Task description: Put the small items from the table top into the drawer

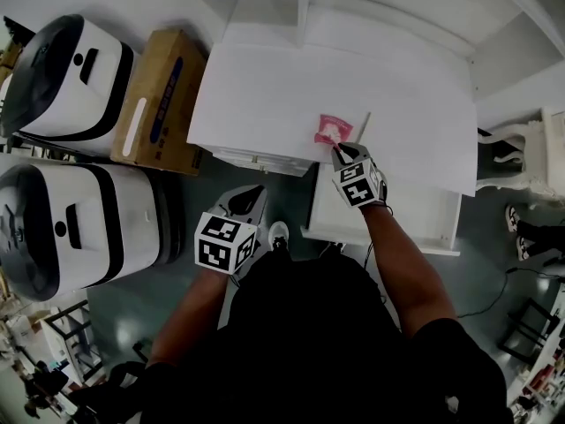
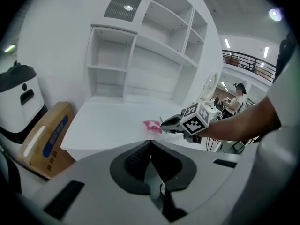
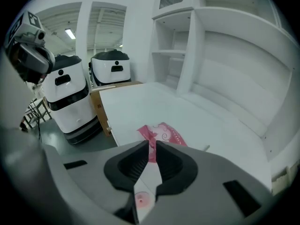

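The right gripper (image 3: 151, 146) has its jaws closed down to a narrow slit on the near edge of a pink packet (image 3: 162, 133). The rest of the packet spreads out on the white table (image 3: 140, 104) just ahead of the jaw tips. A thin pale stick (image 3: 206, 148) lies on the table to the right of this gripper's jaws, close to the packet; what it is cannot be told.

In the head view the right gripper (image 1: 337, 151) reaches over the table's near edge, with the packet (image 1: 333, 131) at its tip. The open drawer (image 1: 424, 221) sticks out from under the table directly below and behind this gripper, under the person's forearm.

The left gripper (image 2: 150, 145) has its jaws pressed together with nothing between them. It hangs off the table, short of the near edge, and the packet (image 2: 152, 125) lies ahead of it and slightly up, well apart from its jaws. In the head view the left gripper (image 1: 243, 203) sits to the left of the right one and closer to the person.

A cardboard box (image 1: 159, 100) and two white machines (image 1: 66, 78) stand on the floor far to the left of the left gripper.
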Demonstrator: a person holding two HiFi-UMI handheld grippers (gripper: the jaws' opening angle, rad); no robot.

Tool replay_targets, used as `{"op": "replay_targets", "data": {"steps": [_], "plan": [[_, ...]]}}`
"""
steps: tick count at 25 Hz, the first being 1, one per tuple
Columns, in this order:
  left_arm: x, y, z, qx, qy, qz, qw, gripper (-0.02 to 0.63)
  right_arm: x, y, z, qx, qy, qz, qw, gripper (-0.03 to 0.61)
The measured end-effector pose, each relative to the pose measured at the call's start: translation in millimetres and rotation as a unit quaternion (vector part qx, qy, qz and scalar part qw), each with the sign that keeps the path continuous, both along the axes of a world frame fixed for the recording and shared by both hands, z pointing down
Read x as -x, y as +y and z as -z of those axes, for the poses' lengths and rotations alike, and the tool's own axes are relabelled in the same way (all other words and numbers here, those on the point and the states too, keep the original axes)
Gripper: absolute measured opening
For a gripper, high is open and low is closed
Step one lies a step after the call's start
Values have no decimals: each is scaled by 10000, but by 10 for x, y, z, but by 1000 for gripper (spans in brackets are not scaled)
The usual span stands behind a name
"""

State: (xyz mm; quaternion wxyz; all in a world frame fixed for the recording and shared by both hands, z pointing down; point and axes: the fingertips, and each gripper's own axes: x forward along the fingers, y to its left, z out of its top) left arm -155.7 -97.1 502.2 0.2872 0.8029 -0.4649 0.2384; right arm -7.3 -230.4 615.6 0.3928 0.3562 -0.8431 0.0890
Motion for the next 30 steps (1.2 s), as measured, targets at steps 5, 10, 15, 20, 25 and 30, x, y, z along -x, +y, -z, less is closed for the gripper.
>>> {"op": "replay_targets", "data": {"steps": [5, 10, 15, 20, 25, 30], "plan": [[147, 16, 6, 16, -50, 179, 9998, 11, 105, -153, -155, 67, 287, 196, 9994, 74], [214, 38, 24, -2, -60, 294, 9996, 11, 130, -230, -269, 45, 661, 353, 9972, 72], [246, 49, 39, -26, -50, 337, 9994, 11, 136, -228, -289, 70, 738, 397, 9965, 47], [219, 43, 69, -86, -34, 296, 9995, 11, 152, -198, -206, 33, 664, 427, 9969, 31], [167, 27, 91, -143, -14, 177, 9997, 11, 168, -137, -43, -33, 444, 331, 9985, 29], [43, 32, 78, -169, 15, 2, 9999, 11, 150, 5, 203, -125, 41, 187, 9997, 28]]}}
